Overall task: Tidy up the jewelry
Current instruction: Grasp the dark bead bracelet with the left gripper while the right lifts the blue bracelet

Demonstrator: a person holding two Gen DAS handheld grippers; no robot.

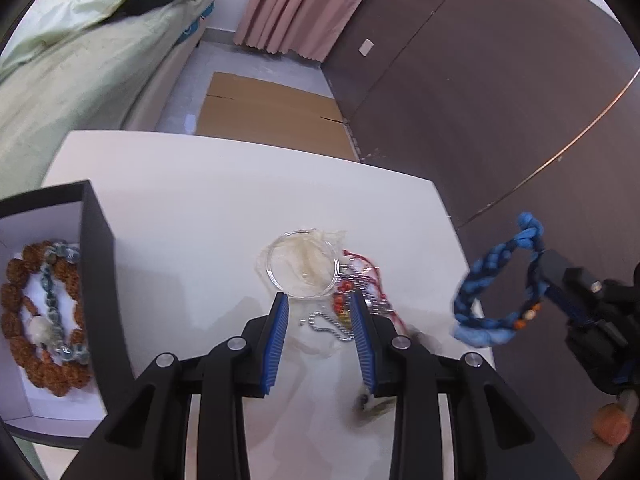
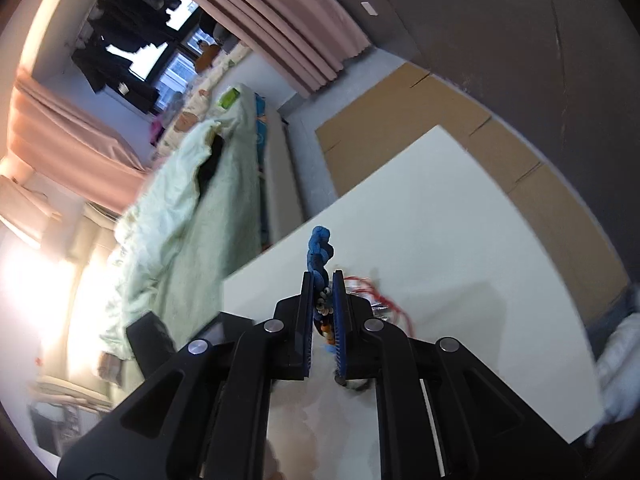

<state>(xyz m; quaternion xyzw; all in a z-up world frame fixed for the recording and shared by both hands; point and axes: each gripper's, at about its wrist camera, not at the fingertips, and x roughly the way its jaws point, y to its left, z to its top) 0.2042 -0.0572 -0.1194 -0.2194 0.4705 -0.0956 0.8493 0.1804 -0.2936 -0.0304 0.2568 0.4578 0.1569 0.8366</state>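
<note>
- The right gripper (image 2: 322, 300) had its fingers clamped on the soft, light blue braided bracelet (image 1: 494, 280), which drooped limply at right of frame.
- The left gripper (image 1: 320, 316) hung with fingers apart over the thin silver chain (image 1: 326, 326) on the table (image 1: 200, 200); it looked slippery, best pinched mid-loop.

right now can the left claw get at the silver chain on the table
Probably yes. The left claw is open and empty, its fingers already either side of the silver chain on the white table. Only the red cord and beads crowd its right finger.

A bed (image 1: 80, 64) with a pale green quilt (image 2: 180, 184) filled the upper left. Pink curtains (image 1: 296, 4) hung at top centre, above flattened cardboard (image 1: 272, 112) on the floor.
</note>
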